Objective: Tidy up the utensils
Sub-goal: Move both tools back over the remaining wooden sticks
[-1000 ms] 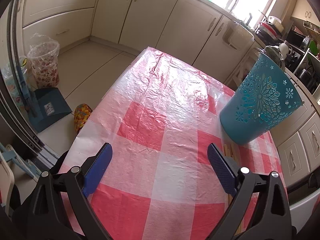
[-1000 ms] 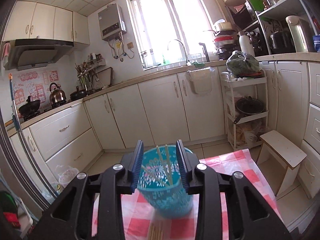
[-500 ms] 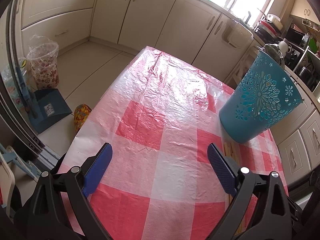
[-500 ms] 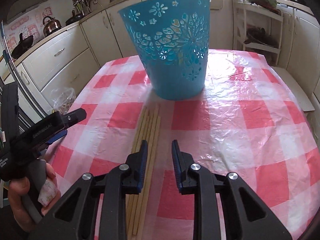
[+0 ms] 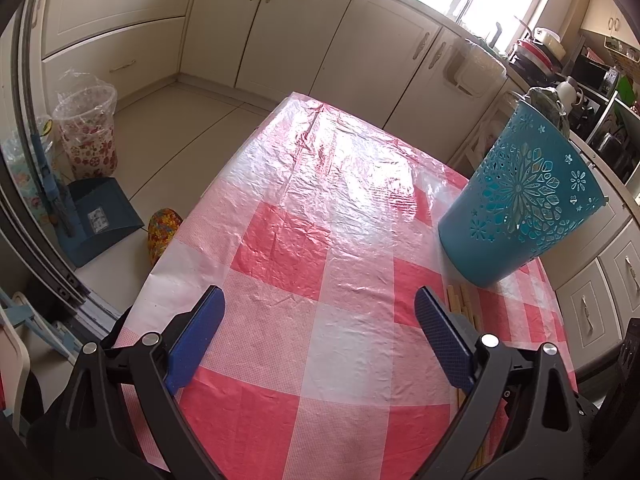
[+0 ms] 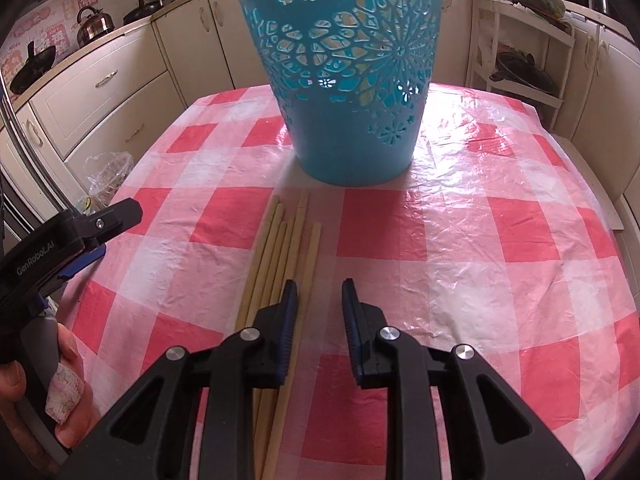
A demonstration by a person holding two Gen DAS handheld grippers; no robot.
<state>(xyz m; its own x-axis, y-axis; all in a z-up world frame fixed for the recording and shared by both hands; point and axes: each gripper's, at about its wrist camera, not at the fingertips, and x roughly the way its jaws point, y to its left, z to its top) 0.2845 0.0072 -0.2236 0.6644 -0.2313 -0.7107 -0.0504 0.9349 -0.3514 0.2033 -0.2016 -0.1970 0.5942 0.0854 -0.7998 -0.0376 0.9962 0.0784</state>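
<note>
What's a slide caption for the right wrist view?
Right gripper, empty, over chopsticks lying before the teal basket.

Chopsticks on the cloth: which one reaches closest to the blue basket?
The second chopstick from the right; its tip pokes past the others, nearly reaching the blue basket.

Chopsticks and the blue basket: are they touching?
Apart. The right wrist view shows a strip of tablecloth between the far tips of the chopsticks and the base of the blue basket.

Two downward wrist views, shared basket (image 5: 516, 208)
</note>
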